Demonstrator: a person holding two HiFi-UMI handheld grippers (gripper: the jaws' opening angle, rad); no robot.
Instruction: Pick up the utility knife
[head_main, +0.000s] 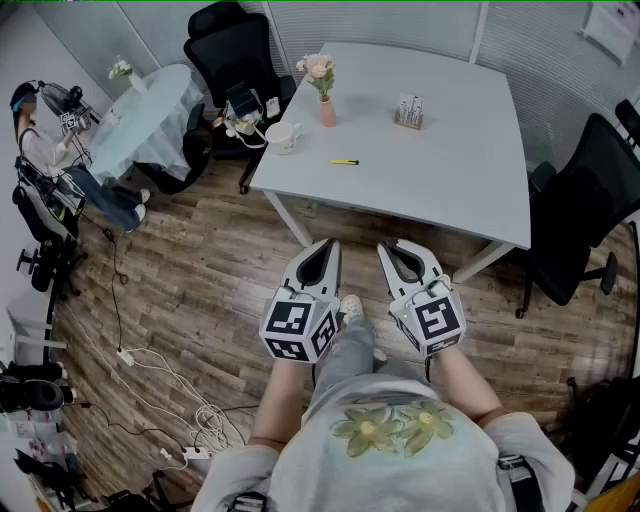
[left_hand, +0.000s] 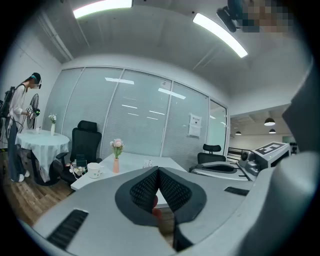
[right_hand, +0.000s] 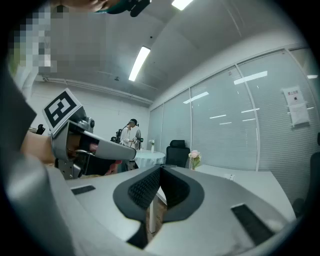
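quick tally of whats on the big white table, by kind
vase of flowers: 1
white mug: 1
yellow utility knife: 1
small holder with contents too small to tell: 1
total: 4

Matt wood-plank floor (head_main: 200, 290); table (head_main: 440, 150) smooth white (laminate, perhaps); left gripper (left_hand: 159, 171) pads (left_hand: 145, 189) black, ribbed.

The utility knife (head_main: 344, 162) is a slim yellow bar with dark ends. It lies flat on the white desk (head_main: 450, 150), its length running left to right, near the front-left edge and well apart from the pink vase (head_main: 327, 110).
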